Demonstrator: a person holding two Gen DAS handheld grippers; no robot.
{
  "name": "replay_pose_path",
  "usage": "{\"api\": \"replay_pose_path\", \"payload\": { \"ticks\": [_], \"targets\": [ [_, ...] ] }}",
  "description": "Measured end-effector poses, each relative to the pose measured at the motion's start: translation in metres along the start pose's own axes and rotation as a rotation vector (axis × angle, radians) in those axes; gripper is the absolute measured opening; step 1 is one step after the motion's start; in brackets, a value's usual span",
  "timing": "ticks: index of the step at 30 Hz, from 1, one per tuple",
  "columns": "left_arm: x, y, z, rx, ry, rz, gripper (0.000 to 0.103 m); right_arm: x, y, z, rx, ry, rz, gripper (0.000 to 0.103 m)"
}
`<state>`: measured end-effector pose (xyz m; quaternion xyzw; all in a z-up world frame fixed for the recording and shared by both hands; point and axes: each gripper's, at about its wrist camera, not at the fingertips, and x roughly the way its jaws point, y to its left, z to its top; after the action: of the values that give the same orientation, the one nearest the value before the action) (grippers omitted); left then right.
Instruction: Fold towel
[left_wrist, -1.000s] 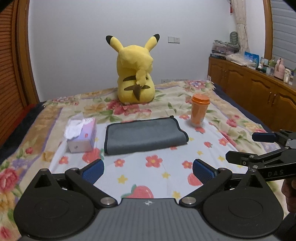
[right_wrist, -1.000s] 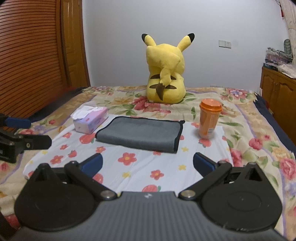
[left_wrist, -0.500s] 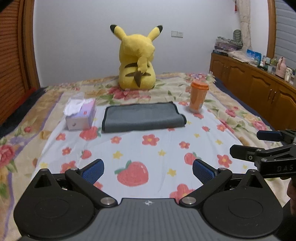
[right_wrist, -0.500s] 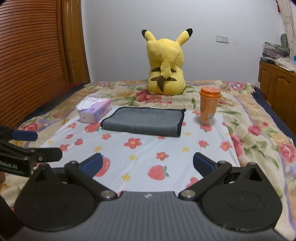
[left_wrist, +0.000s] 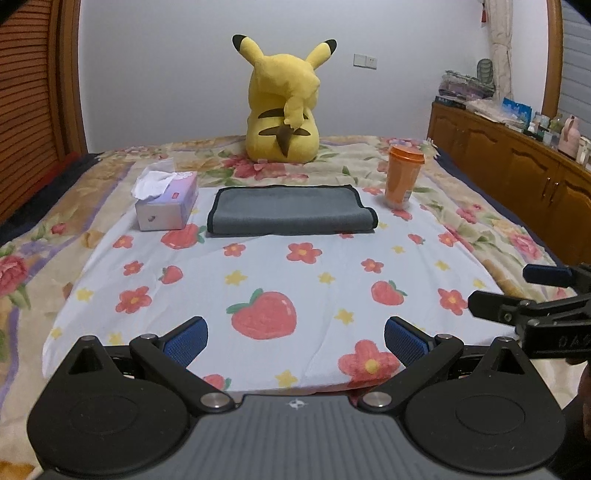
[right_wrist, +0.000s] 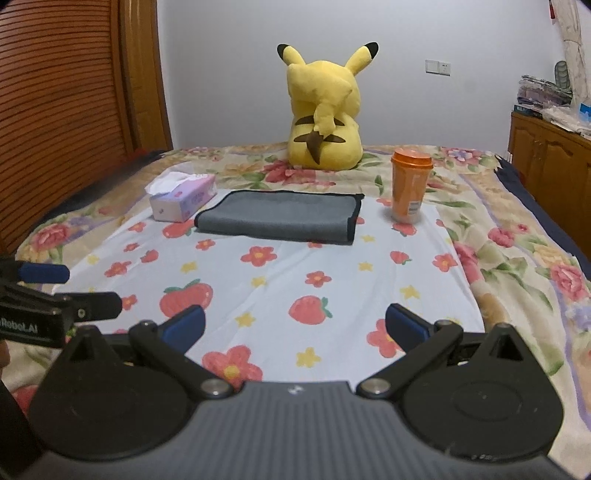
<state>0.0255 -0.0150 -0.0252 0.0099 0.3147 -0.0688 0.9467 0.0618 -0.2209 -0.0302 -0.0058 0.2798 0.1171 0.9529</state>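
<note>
- On a bed (left_wrist: 498, 236) spread with a white sheet (left_wrist: 295, 288) printed in strawberries, flowers and stars, a grey towel (left_wrist: 290, 216) with black edging lies folded at the sheet's far end, well apart from both tongs.
- At far left, a lilac tissue box (left_wrist: 166, 205) stands just beside the towel's left edge, white tissue puffing from its top; any print on its side is too small to read.
- Left tongs (left_wrist: 293, 338) hover above the sheet's near edge, blue-padded fingers spread wide and holding nothing. Seen from the right wrist camera, white lettering on the body reads "RoboLAI", possibly cut off at the frame edge.
- Behind the towel, a yellow plush toy (left_wrist: 282, 114) with black-tipped ears sits with its back to the cameras, near the pale wall.
- Right of the towel, an orange lidded cup (left_wrist: 402, 175) stands upright, close to the towel's corner but not touching it; its label is illegible.
- Right tongs (right_wrist: 295, 326) likewise hang spread apart and unladen over the near sheet. From the left wrist camera, faint letters "DAS" show on the side.
- At far right, a wooden cabinet (left_wrist: 517, 158) carries assorted clutter along the wall.
</note>
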Motion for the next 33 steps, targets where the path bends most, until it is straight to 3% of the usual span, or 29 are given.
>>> {"api": "replay_pose_path", "payload": {
  "ticks": [33],
  "targets": [
    [-0.019,-0.001,0.002,0.018,-0.156,0.065,0.103,-0.003,-0.009,-0.005,0.027,-0.119,-0.067,0.103]
  ]
}}
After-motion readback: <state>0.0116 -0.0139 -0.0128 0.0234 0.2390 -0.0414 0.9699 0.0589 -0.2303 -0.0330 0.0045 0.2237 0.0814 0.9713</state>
